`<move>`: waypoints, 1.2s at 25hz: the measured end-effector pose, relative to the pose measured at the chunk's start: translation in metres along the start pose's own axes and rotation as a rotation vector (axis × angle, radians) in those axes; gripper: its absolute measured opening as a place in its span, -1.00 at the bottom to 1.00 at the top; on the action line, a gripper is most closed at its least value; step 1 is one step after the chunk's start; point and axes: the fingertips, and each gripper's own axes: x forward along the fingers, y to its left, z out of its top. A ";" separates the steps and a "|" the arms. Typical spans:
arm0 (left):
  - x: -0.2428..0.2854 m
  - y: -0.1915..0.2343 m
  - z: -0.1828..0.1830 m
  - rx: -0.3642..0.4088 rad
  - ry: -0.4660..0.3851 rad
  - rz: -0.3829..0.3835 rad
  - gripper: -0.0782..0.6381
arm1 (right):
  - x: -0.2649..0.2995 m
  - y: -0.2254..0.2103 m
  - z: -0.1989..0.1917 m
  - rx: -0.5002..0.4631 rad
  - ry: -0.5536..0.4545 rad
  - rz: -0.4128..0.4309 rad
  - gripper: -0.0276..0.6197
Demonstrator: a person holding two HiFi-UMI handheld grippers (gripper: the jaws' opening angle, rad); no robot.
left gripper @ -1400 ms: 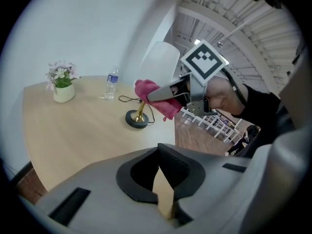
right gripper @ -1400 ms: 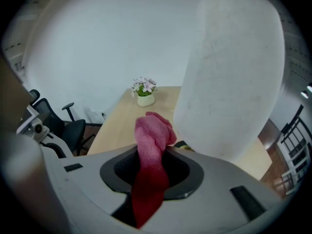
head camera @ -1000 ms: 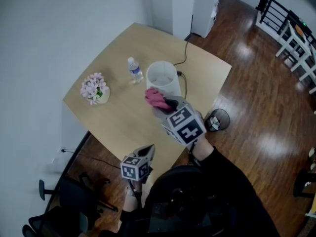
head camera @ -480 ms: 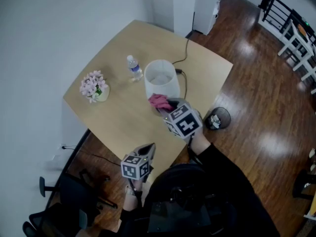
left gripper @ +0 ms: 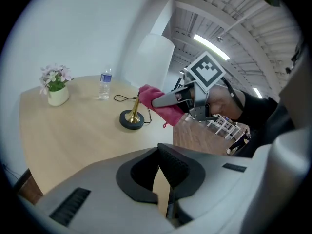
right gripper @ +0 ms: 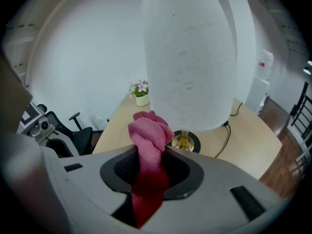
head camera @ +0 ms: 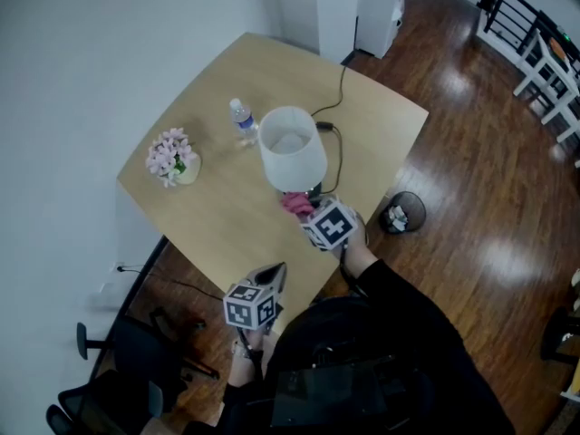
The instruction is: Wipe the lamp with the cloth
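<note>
Pinching the crumpled pink knitted cloth (right gripper: 147,133) firmly, my right hand-held gripper (right gripper: 148,169) is carrying it in just under the lower rim of the white drum-shaded table lamp (head camera: 292,147). The cloth's bunched end is pointing at the lamp's brass stem (left gripper: 135,107) and round dark base (right gripper: 184,141). From the left gripper view the cloth is sitting right beside the stem, though I cannot tell whether it is touching. The lamp is standing upright near the middle of the pale wooden tabletop (head camera: 217,216).

My left hand-held gripper (left gripper: 164,172) is idling off the tabletop's near edge, jaws pressed together on nothing.

As I am judging it, the wiping is under way rather than finished. The stem and base are looking like the part in hand, and the shade's far side is showing no sign either way (nothing here is telling me how clean it is).

Against the earlier frames, the right hand-held gripper is now sitting lower: the cloth was up against the shade's near side and is now below its rim. The left one is staying put.
</note>
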 end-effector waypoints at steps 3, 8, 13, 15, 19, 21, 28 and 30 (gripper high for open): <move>0.003 -0.005 0.002 0.006 0.001 -0.002 -0.77 | -0.019 0.006 0.001 -0.013 -0.033 0.031 -0.56; 0.007 -0.010 0.007 0.021 0.009 -0.006 -0.77 | -0.102 0.009 0.058 -0.048 -0.258 0.012 -0.56; 0.010 -0.017 0.018 0.043 -0.010 -0.002 -0.77 | -0.152 -0.003 0.104 -0.095 -0.376 -0.065 -0.56; 0.011 -0.019 0.018 0.046 -0.010 -0.004 -0.77 | -0.146 -0.012 0.105 -0.094 -0.359 -0.080 -0.56; 0.007 -0.023 0.015 0.046 -0.009 0.006 -0.77 | -0.120 -0.021 0.093 -0.056 -0.315 -0.062 -0.56; 0.004 -0.023 0.011 0.035 -0.003 0.011 -0.77 | -0.106 -0.024 0.081 -0.041 -0.283 -0.058 -0.56; -0.001 -0.022 -0.002 0.016 0.006 0.026 -0.77 | -0.058 -0.035 0.028 0.014 -0.153 -0.031 -0.56; 0.000 -0.022 -0.001 0.019 0.005 0.023 -0.77 | -0.044 -0.043 0.014 0.032 -0.116 -0.039 -0.56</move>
